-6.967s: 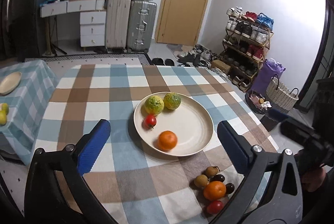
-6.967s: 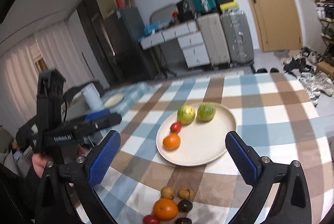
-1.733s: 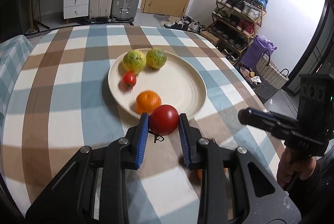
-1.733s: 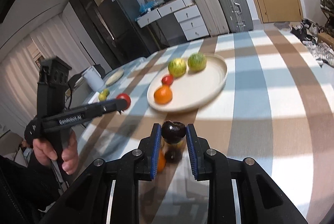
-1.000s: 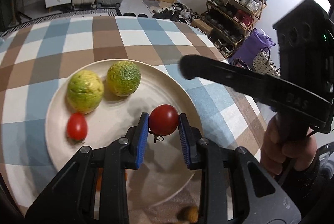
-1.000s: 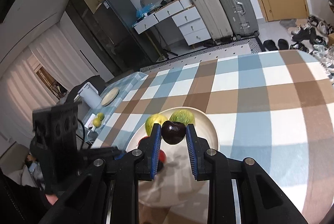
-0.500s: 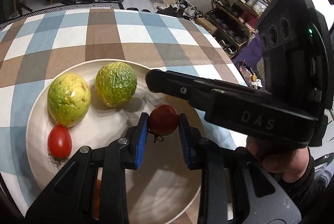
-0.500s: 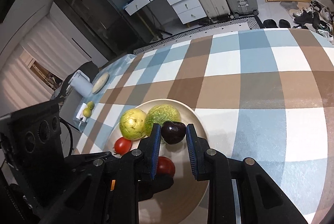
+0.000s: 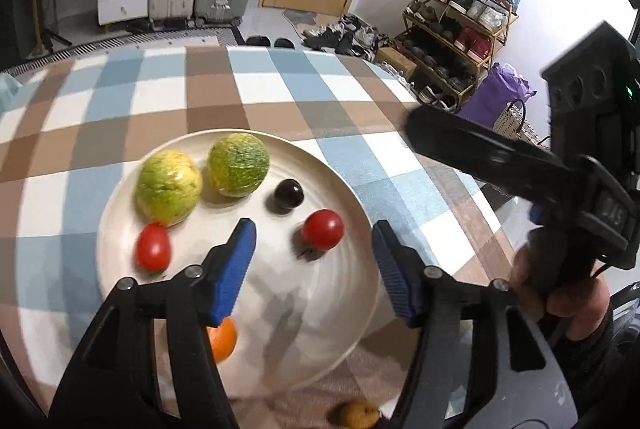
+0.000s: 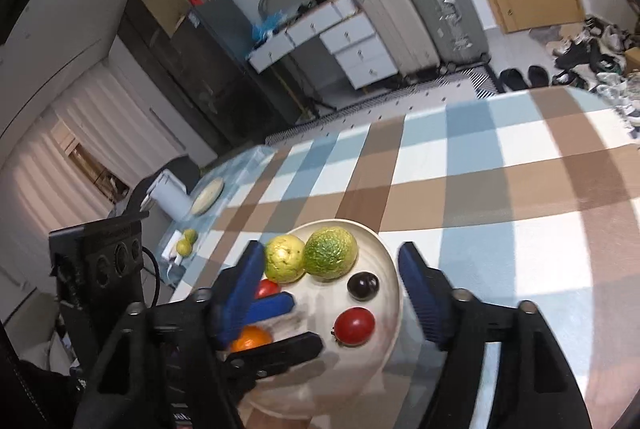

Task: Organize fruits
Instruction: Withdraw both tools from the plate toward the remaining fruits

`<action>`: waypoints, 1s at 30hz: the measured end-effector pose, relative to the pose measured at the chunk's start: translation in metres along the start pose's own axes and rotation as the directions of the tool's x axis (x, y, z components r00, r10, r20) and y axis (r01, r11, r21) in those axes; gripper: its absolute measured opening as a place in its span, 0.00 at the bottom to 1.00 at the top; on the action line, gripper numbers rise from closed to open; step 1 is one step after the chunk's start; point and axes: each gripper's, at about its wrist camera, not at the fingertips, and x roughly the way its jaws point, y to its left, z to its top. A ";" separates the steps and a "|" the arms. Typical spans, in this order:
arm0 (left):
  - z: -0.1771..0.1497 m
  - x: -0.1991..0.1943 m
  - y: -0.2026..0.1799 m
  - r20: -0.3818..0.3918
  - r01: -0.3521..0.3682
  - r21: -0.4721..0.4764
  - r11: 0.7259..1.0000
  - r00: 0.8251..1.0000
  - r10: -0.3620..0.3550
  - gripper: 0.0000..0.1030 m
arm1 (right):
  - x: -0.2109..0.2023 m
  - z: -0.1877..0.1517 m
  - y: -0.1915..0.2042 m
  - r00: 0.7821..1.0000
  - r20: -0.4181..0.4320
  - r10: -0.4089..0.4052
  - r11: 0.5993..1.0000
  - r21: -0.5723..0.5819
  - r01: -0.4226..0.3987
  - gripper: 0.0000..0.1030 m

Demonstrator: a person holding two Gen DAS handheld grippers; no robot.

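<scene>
A cream plate (image 9: 280,325) on the checked tablecloth holds two yellow-green fruits (image 9: 168,185) (image 9: 238,164), a small red tomato (image 9: 153,251), a round red tomato (image 9: 322,229), a dark plum (image 9: 289,193) and an orange (image 9: 222,339). My left gripper (image 9: 314,265) is open and empty just above the plate, behind the round tomato. My right gripper (image 10: 332,289) is open and empty above the plate (image 10: 394,293), over the plum (image 10: 362,285) and round tomato (image 10: 354,325). The left gripper's fingers (image 10: 276,303) reach over the plate in the right wrist view.
A brown fruit (image 9: 354,413) lies on the cloth near the plate's front edge. The right gripper's body and hand (image 9: 576,197) hang at the right. A side table with a small plate (image 10: 207,195) and yellow fruits (image 10: 187,241) stands to the left. Suitcases, drawers and a shoe rack (image 9: 460,29) lie beyond.
Both grippers have opened. The left one let go of the round tomato and the right one let go of the plum; both fruits now rest on the plate. Both grippers pulled back slightly.
</scene>
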 end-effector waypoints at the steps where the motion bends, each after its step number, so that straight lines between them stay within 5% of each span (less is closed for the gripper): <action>1: -0.002 -0.007 0.000 0.009 -0.006 0.000 1.000 1.000 0.006 0.63 | -0.007 -0.002 0.003 1.000 0.012 -0.002 1.000 0.001 0.002 0.79; 5: -0.014 -0.042 -0.001 0.051 -0.045 -0.013 0.999 0.998 0.046 0.78 | -0.041 -0.016 0.017 0.998 0.059 -0.029 1.000 0.003 0.029 0.91; 15: -0.054 -0.124 -0.011 0.156 -0.093 0.007 0.996 0.984 0.091 0.85 | -0.102 -0.069 0.060 0.988 0.139 -0.061 0.997 -0.033 0.067 0.95; 18: -0.069 -0.143 -0.014 0.181 -0.101 -0.002 0.995 0.978 0.099 0.98 | -0.115 -0.084 0.073 0.985 0.157 -0.076 0.994 -0.061 0.087 0.96; 25: -0.107 -0.172 -0.024 0.212 -0.126 0.017 0.992 0.970 0.120 0.99 | -0.138 -0.116 0.104 0.967 0.217 -0.132 0.979 -0.123 0.162 1.00; 30: -0.132 -0.166 -0.026 0.176 -0.136 0.007 0.991 0.975 0.133 0.99 | -0.142 -0.141 0.122 0.934 0.263 -0.242 0.940 -0.175 0.293 1.00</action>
